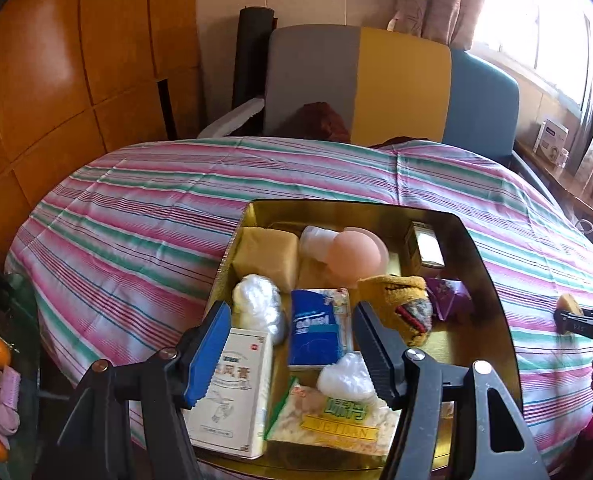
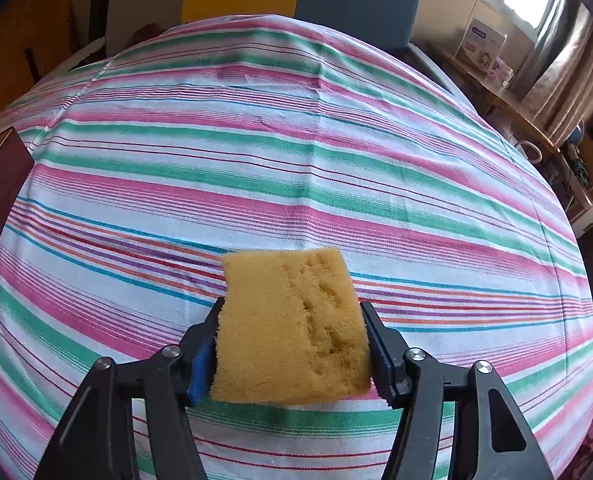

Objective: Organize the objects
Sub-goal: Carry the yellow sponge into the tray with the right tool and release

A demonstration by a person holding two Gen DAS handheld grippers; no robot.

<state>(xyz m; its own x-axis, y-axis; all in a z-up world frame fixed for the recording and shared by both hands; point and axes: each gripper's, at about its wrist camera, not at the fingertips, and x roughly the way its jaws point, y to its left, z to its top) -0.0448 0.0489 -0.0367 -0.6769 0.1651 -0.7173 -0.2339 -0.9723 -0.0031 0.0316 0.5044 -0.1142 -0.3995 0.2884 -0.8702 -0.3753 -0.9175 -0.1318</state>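
Note:
My left gripper (image 1: 292,320) is open and empty above a gold-lined box (image 1: 482,264) on the striped bed. The box holds a blue tissue pack (image 1: 316,330), a white medicine box (image 1: 232,396), a snack bag (image 1: 336,420), a yellow sponge (image 1: 266,258), a pink ball (image 1: 354,258), a yellow plush toy (image 1: 400,304) and other items. My right gripper (image 2: 290,320) is shut on a yellow sponge (image 2: 292,328) and holds it above the striped sheet (image 2: 256,160). That gripper and its sponge (image 1: 570,312) also show at the right edge of the left wrist view.
A grey, yellow and blue headboard (image 1: 396,84) stands behind the bed. A wooden wardrobe (image 1: 56,80) is at the left. A glass side table (image 1: 12,360) with small items sits at the lower left. A sill with a white carton (image 2: 482,46) runs along the window.

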